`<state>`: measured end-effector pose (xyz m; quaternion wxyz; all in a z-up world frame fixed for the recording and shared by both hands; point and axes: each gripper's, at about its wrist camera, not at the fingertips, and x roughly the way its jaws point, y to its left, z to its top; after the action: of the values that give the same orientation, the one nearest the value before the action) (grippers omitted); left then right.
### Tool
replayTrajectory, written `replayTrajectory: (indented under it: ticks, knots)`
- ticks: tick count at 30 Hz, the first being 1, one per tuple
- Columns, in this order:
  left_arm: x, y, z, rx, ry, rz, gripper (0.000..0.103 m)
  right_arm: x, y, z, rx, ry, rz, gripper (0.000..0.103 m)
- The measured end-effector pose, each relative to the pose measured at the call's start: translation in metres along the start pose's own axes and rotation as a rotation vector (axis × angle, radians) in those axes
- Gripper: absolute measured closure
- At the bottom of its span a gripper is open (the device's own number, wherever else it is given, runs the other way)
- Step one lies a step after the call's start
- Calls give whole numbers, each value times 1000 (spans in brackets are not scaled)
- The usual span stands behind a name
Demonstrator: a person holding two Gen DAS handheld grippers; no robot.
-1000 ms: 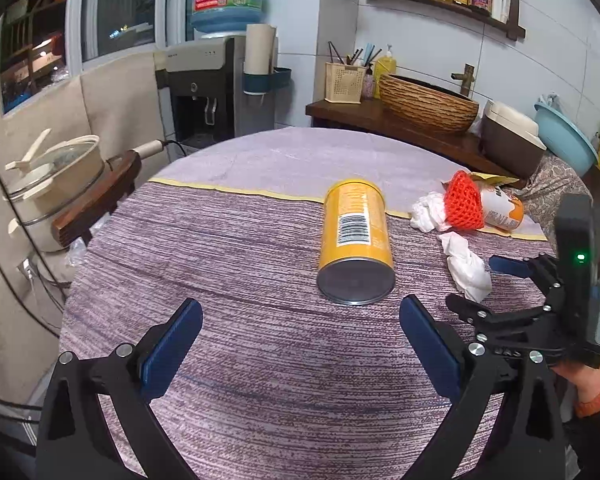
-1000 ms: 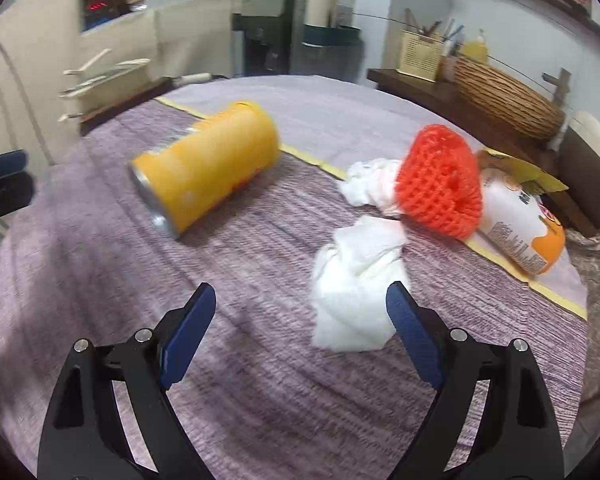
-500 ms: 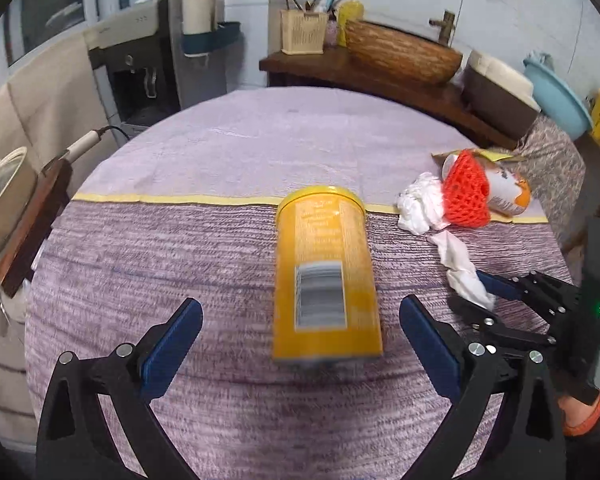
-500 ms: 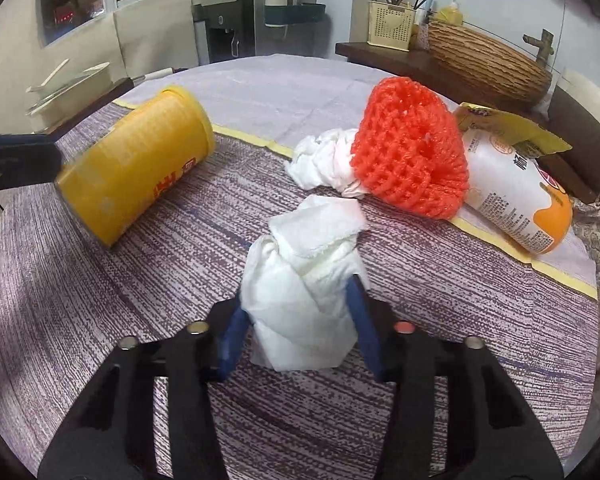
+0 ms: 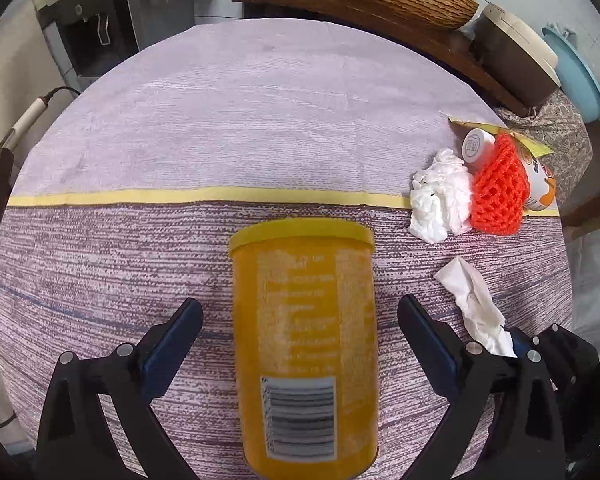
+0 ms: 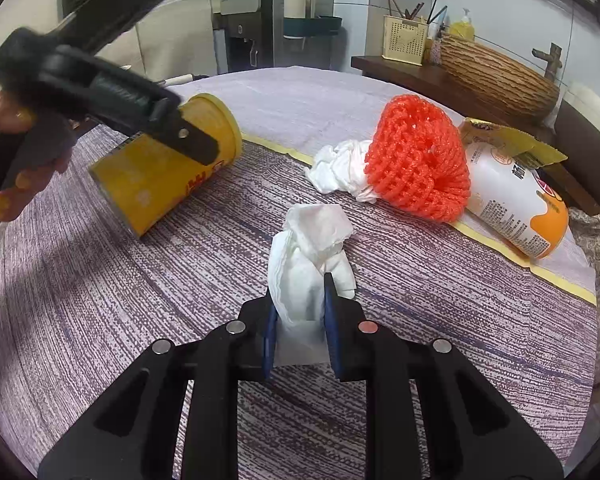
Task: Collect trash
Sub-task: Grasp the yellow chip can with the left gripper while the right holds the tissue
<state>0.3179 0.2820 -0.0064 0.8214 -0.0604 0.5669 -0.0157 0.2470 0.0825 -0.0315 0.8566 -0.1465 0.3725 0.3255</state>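
Trash first: our right gripper (image 6: pixel 300 312) is closing on the white tissue (image 6: pixel 312 248), pads pinching it. Our left gripper (image 5: pixel 300 340) gapes wide astride the yellow can (image 5: pixel 304 320), ready to clamp.

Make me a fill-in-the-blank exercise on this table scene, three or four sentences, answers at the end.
1. The right gripper is closing on a white ____.
2. The yellow can lies on its ____ between the open fingers of the left gripper.
3. The orange net rests against a crumpled tissue and a ____.
4. The tablecloth carries one ____ stripe.

Missing words: tissue; side; bottle; yellow
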Motion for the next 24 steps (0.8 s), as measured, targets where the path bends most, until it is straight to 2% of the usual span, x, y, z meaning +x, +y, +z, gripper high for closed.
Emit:
replayTrajectory:
  ticks: [3, 8, 13, 17, 24]
  knots:
    - [5, -2, 0, 7, 7, 16, 20, -3, 6, -3, -10, -4, 1, 82]
    - [7, 2, -6, -19, 11, -1, 37, -7, 7, -4, -12, -10, 13, 82]
    - [-2, 2, -8, -41, -37, -20, 38, -17, 6, -7, -6, -25, 41, 82]
    - [-24, 4, -16, -51, -117, -35, 38, -24, 4, -11, 3, -36, 55, 82]
    - [-55, -7, -48, -30, -247, -20, 38, -47, 2, -19, -1, -86, 60, 82]
